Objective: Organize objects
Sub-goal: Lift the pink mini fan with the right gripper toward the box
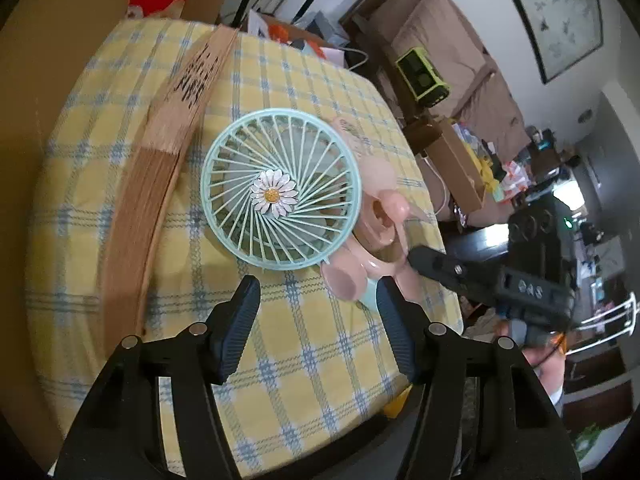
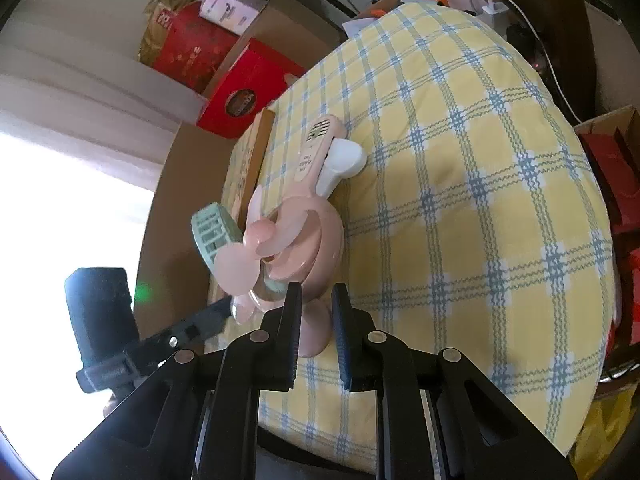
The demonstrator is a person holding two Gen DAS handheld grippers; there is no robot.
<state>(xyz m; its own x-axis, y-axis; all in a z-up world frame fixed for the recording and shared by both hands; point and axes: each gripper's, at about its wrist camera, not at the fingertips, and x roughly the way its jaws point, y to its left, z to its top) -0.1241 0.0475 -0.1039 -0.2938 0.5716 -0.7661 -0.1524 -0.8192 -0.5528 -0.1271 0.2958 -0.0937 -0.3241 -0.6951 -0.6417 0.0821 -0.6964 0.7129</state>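
Only the left wrist view shows the mint fan face-on, its daisy centre and round grille plain, lying on the counter under a yellow checked cloth beside a folded bamboo fan along the far left edge. There the left gripper is spread, nothing between its fingers. From the right wrist view the mint fan is just an edge-on sliver, but the pink fan, its blades and printed handle show clearly, plus a white handle beneath. The right gripper pinches a pink lobe at the pink fan's base. Whether the two fans touch is hard to make out; bright window glare washes out the left side.
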